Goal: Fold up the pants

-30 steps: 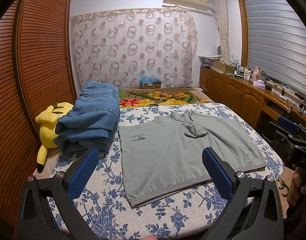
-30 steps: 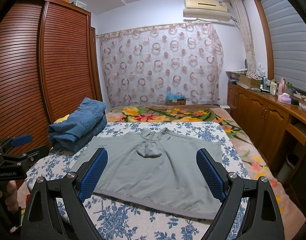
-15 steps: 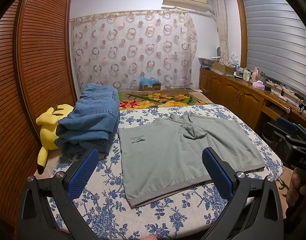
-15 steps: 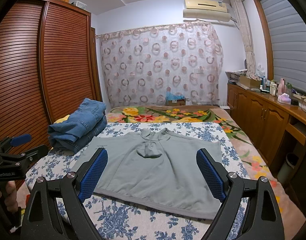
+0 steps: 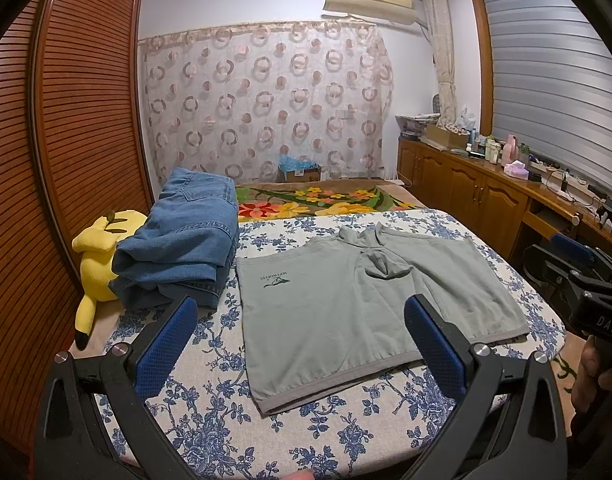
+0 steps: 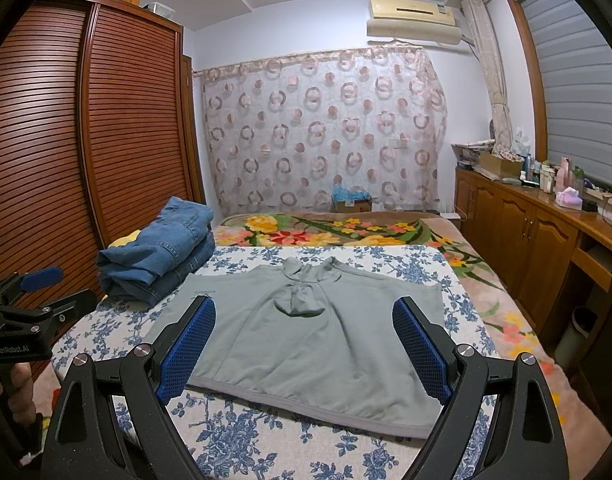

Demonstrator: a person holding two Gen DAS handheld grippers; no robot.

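Grey-green shorts (image 5: 346,304) (image 6: 306,332) lie spread flat on the bed's blue-flowered sheet (image 5: 209,412) (image 6: 245,436), waistband towards me, a small dark logo near their left edge. My left gripper (image 5: 299,340) hovers open above the near edge of the bed, its blue pads wide apart with nothing between them. My right gripper (image 6: 303,348) is open too, held over the near hem of the shorts without touching. Each gripper also shows at the other view's side, held by a hand (image 5: 590,364) (image 6: 9,380).
A stack of folded blue jeans (image 5: 181,244) (image 6: 157,256) sits at the left of the bed beside a yellow plush toy (image 5: 99,252). A flowered blanket (image 6: 338,232) covers the far end. A slatted wardrobe (image 6: 65,152) stands left, wooden cabinets (image 6: 526,236) right.
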